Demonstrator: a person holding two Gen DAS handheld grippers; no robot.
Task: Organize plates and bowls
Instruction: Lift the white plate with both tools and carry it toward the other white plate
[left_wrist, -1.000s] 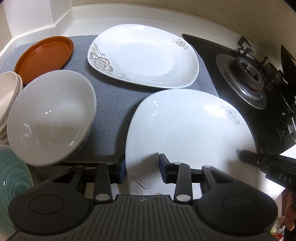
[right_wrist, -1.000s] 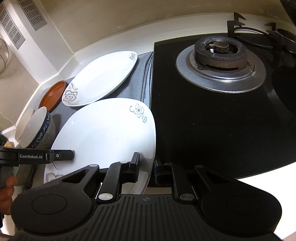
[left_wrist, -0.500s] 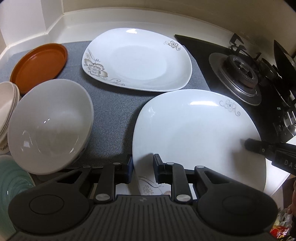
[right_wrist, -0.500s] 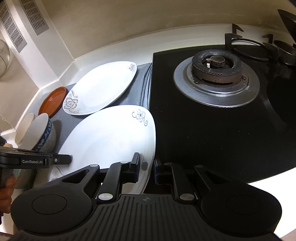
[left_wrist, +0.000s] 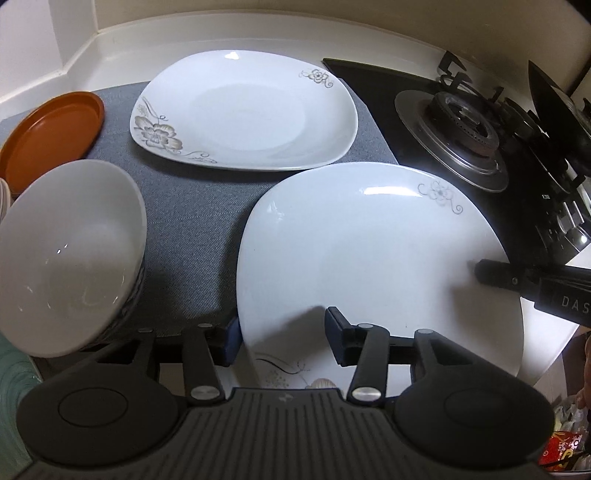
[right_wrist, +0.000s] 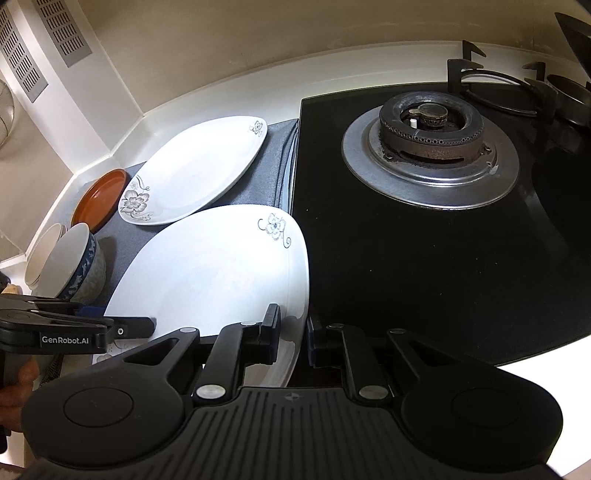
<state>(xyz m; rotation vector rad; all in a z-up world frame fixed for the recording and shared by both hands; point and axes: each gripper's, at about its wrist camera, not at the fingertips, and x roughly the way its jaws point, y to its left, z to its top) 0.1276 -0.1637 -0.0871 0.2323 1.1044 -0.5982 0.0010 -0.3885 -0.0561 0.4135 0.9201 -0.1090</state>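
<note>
A large white plate with a small grey flower is held tilted above the grey mat. My left gripper straddles its near left rim with its fingers wide apart. My right gripper is shut on the plate's right rim. A second white flowered plate lies flat on the mat behind. A white bowl with a blue patterned outside stands at the left. An orange dish sits at the back left.
A black gas hob with a burner lies right of the mat. Cream stacked bowls and a teal ribbed plate sit at the far left. The white counter wall runs behind.
The near plate has risen and tilted, its right rim held by the right gripper. My left gripper's fingers have spread apart after being closer together half a second ago.
</note>
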